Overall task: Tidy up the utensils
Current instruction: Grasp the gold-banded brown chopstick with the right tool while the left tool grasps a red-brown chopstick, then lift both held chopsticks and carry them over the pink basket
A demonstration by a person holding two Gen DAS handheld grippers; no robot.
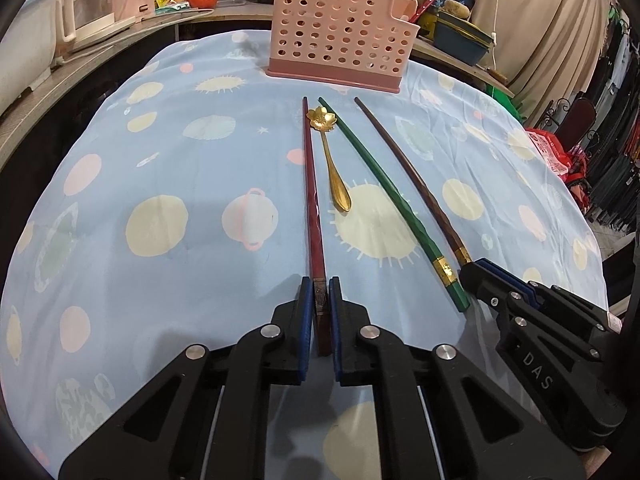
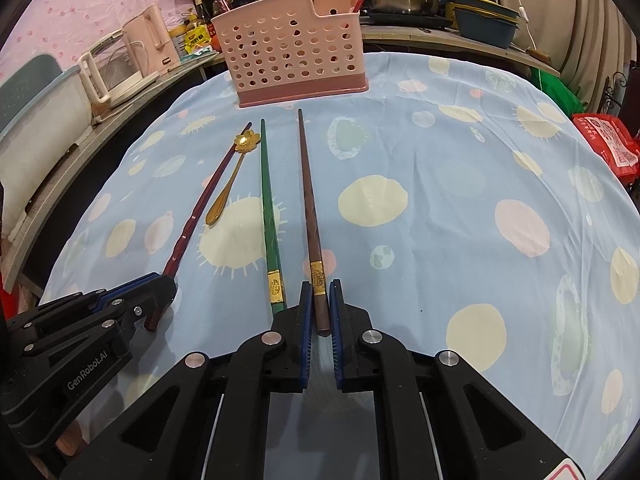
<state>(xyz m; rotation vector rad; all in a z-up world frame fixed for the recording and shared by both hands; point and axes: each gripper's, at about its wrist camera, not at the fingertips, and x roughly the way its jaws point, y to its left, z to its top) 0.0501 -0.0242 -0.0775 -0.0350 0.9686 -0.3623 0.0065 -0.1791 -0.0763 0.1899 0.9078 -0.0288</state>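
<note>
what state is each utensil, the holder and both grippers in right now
left gripper: shut on the red chopstick's thick end
right gripper: shut on the brown chopstick's thick end
red chopstick: flat on the cloth, gripped
brown chopstick: flat on the cloth, gripped
green chopstick: flat on the cloth, free
gold spoon: flat on the cloth, free
pink holder: upright; contents hard to tell

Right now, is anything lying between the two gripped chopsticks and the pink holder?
Nothing visible. The red chopstick and brown chopstick point over bare cloth toward the pink holder; the spoon and green chopstick lie between them.
</note>
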